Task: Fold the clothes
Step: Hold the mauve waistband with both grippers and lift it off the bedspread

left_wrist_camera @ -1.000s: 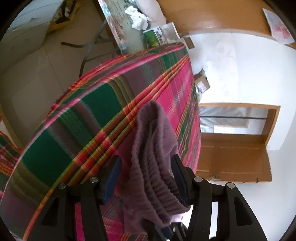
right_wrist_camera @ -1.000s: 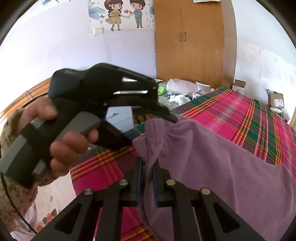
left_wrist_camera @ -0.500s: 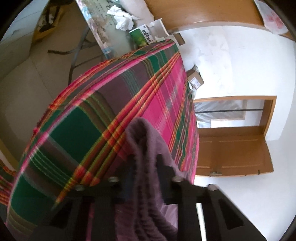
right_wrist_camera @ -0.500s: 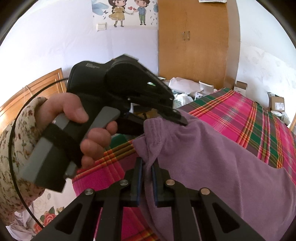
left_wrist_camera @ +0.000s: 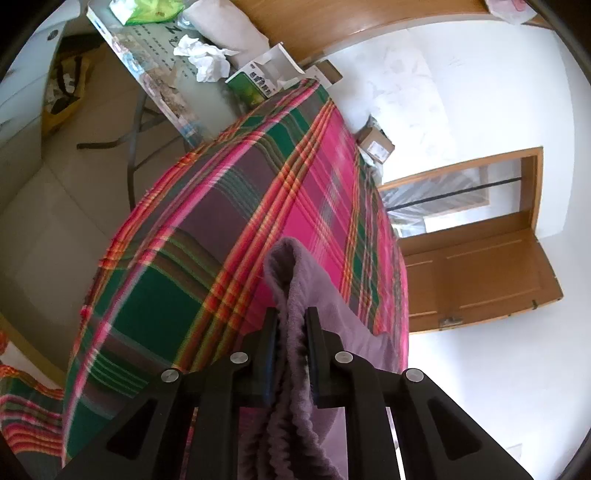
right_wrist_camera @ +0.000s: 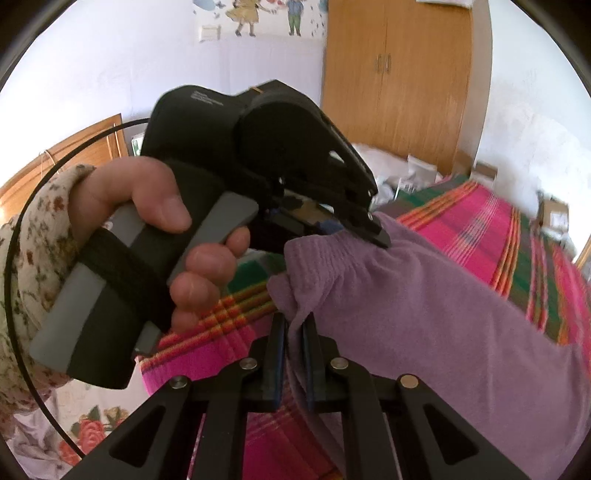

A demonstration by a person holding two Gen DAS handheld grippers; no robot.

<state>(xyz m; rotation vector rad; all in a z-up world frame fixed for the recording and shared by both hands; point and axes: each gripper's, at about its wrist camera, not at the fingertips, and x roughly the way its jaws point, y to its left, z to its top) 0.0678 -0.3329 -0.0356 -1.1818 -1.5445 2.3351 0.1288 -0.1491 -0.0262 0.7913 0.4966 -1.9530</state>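
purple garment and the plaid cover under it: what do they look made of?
Purple garment: looks like soft fleece or brushed knit, with a matte fuzzy nap and a ribbed edge at the left gripper.
Plaid cover: probably thin woven cotton, flat and matte, its stripes woven in; the fibre can't be confirmed.

Big checked cover in pink, green and orange, spread flat over a bed. Just past its far end, a folding table with a picture top and thin metal legs. On that table, a ball of crumpled white paper, a green and white box with its flap open, and a soft white bag. Under the table, a yellow bag on the pale floor. By the white wall, a small cardboard box. Open wooden door beside the bed. Tall wooden wardrobe with two doors. Cartoon sticker high on the wall, with a white switch just below. Sheet with red flowers down low.
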